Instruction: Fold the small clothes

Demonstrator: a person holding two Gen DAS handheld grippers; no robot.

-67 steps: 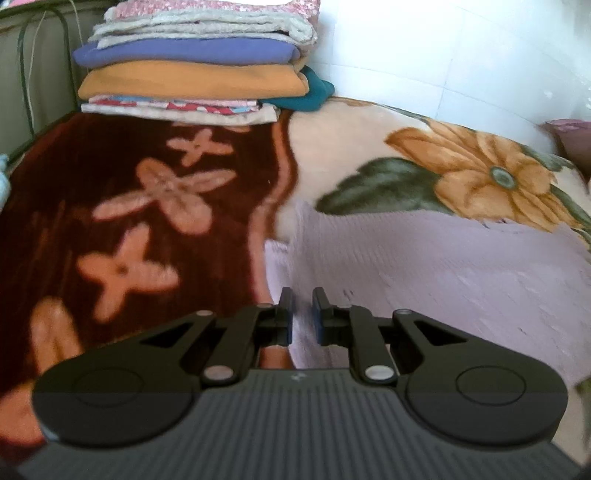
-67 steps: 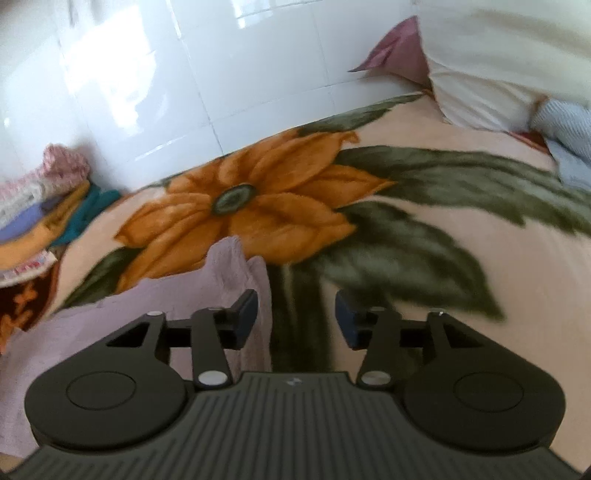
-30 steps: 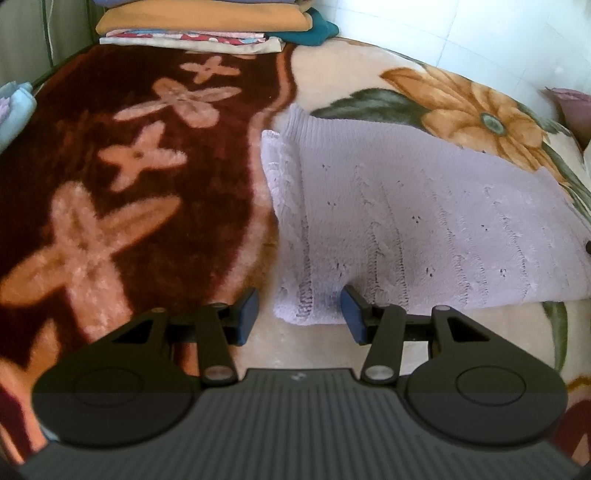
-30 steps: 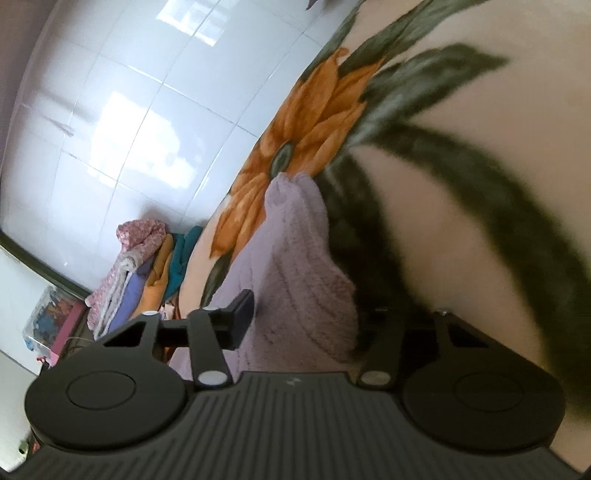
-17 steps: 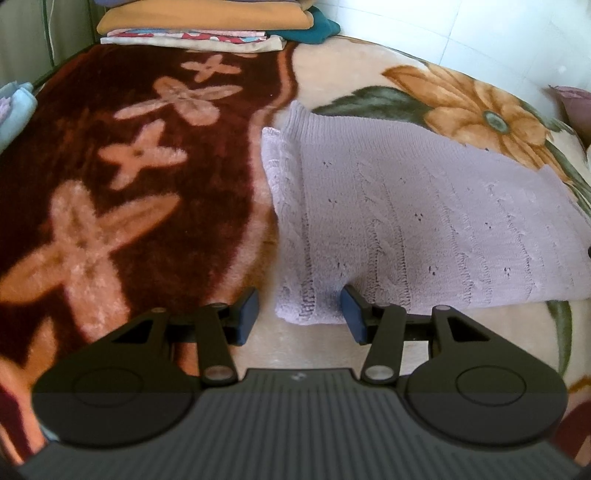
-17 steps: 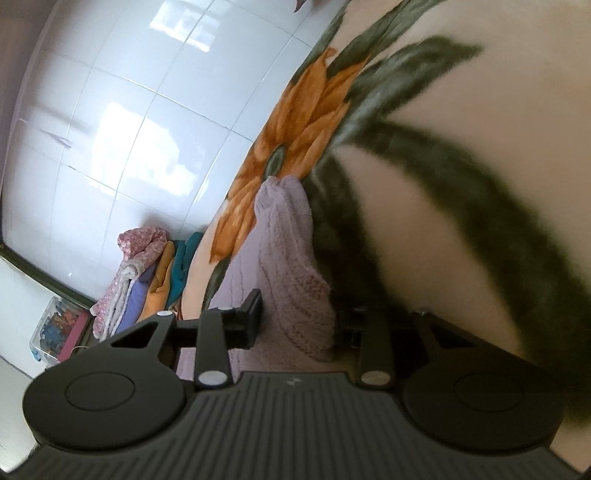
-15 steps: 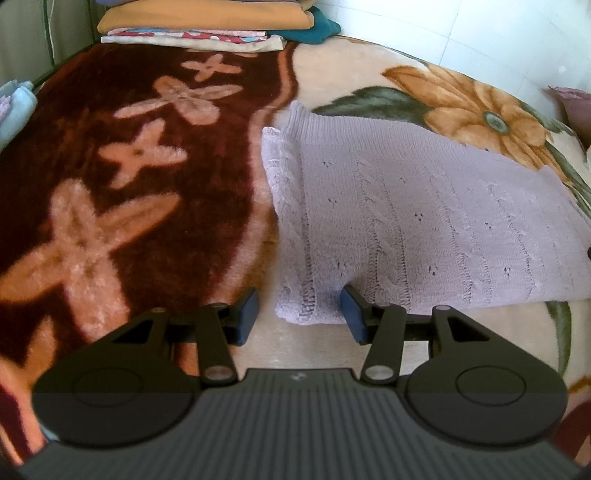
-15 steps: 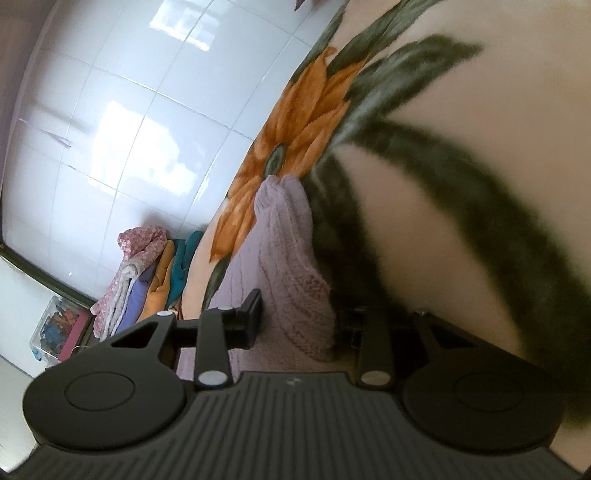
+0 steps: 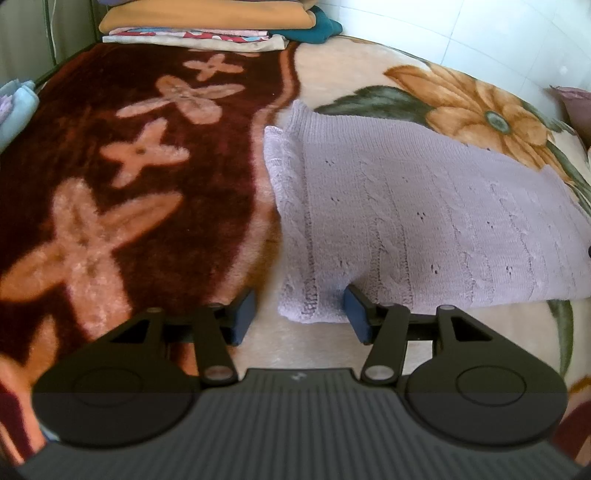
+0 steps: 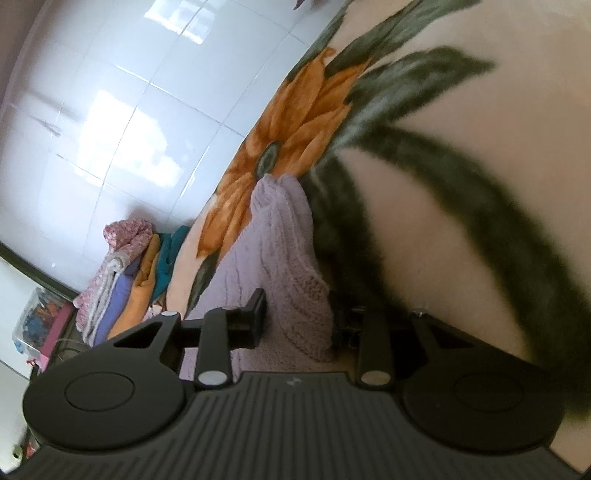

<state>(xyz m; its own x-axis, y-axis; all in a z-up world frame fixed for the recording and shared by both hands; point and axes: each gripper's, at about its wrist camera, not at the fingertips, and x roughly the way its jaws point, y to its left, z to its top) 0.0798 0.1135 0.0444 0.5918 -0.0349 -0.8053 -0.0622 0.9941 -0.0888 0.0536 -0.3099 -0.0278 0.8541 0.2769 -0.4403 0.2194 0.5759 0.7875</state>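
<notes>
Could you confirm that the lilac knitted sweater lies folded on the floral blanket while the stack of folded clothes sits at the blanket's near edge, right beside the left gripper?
Not quite: the stack of folded clothes sits at the far end of the floral blanket, well away from the left gripper, as the left wrist view shows. The lilac knitted sweater does lie folded on the blanket.

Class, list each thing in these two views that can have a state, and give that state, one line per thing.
Lilac knitted garment: folded over, lying flat on the blanket.
Left hand-held gripper: open, straddling the garment's near corner.
Right hand-held gripper: jaws just closing around the garment's end.
Clothes pile: folded, stacked.
</notes>
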